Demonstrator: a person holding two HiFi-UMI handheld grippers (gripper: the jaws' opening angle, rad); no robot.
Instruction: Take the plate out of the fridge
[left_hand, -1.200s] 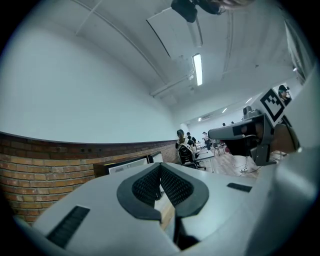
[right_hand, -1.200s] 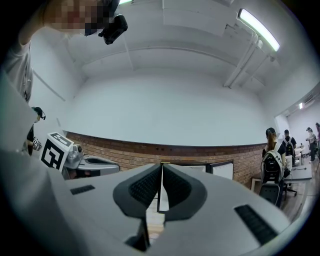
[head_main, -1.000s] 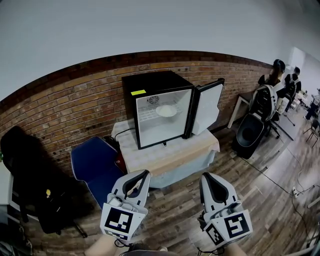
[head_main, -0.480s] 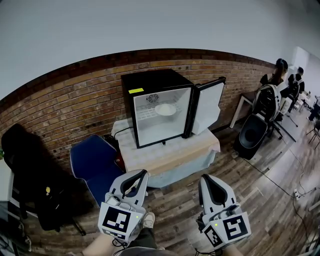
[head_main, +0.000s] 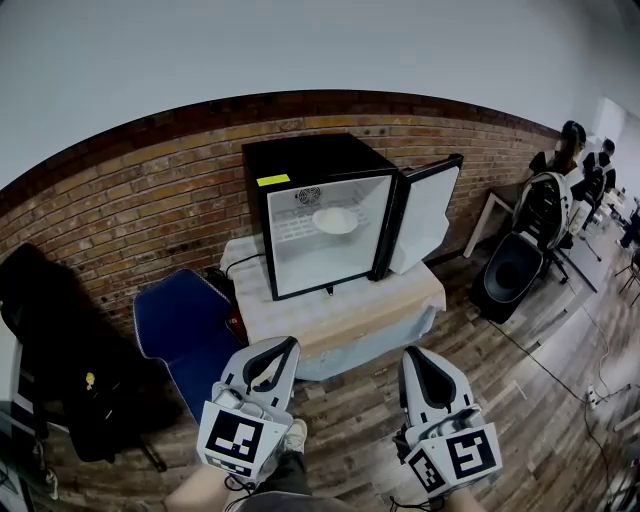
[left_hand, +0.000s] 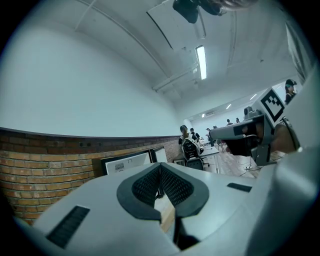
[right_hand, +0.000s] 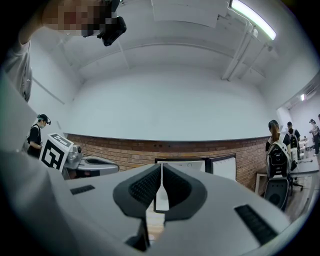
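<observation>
On the far table (head_main: 350, 312), against the wall (head_main: 150, 210): fridge (head_main: 300, 165), door (head_main: 430, 218) out to the right. Inside, on the shelf (head_main: 293, 233): plate (head_main: 335, 221). Left of the table: chair (head_main: 180, 330). Near, side by side: left gripper (head_main: 283, 347), right gripper (head_main: 412, 356).

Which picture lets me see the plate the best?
The head view: the white plate sits in plain sight on the shelf inside the open fridge. In both gripper views the fridge is mostly hidden low in the picture, and no plate can be made out.
</observation>
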